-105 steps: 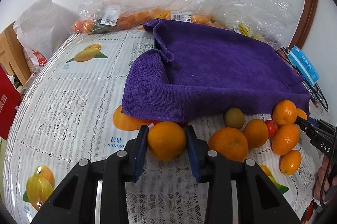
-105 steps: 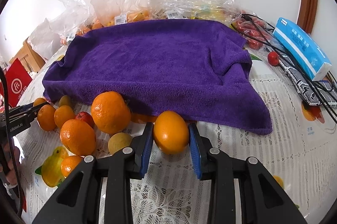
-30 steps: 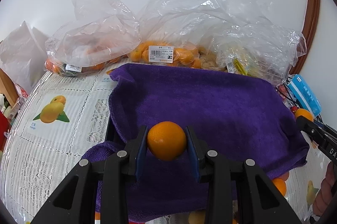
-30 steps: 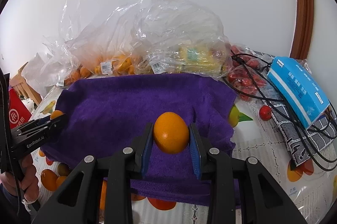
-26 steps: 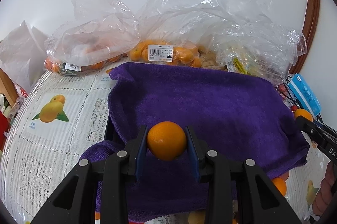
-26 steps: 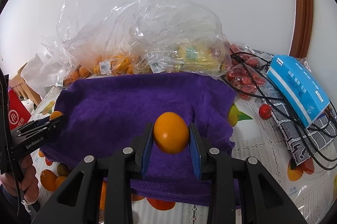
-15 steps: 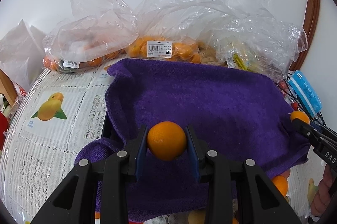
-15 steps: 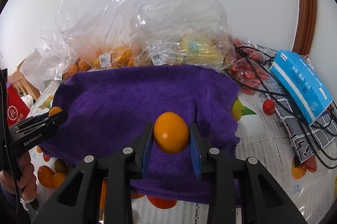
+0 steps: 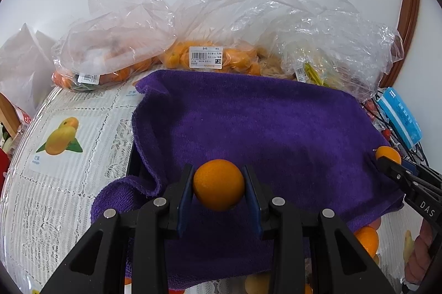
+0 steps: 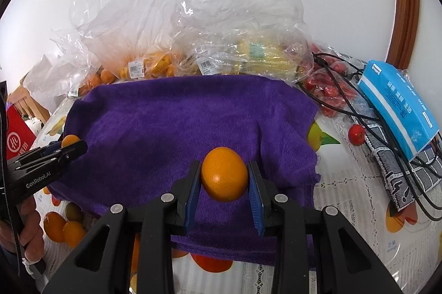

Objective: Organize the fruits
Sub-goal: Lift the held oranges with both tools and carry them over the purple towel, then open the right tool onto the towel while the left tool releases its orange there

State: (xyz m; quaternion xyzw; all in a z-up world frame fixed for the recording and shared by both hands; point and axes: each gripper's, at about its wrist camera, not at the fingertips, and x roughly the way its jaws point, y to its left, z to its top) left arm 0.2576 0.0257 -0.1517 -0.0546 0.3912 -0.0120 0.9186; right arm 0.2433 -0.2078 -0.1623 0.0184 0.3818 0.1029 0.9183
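Observation:
My left gripper (image 9: 218,186) is shut on an orange (image 9: 218,184) and holds it above the near part of a purple towel (image 9: 265,128) draped over a dark box. My right gripper (image 10: 224,178) is shut on another orange (image 10: 224,173) above the towel's (image 10: 179,122) near right part. Each gripper shows in the other's view: the right one (image 9: 386,158) at the towel's right edge, the left one (image 10: 70,143) at its left edge. Several loose oranges (image 10: 63,227) lie on the table below the towel's front edge.
Clear plastic bags of fruit (image 9: 210,59) line the wall behind the towel. A blue tissue pack (image 10: 397,106), black cables (image 10: 386,133) and small red fruits (image 10: 326,89) lie at the right. The lace tablecloth (image 9: 69,155) stretches to the left. A red box (image 10: 16,133) stands at far left.
Both grippers, each still holding its orange, have moved slightly forward and lower over the purple towel. Since 3.5 s ago they lifted the oranges from the table in front of the towel.

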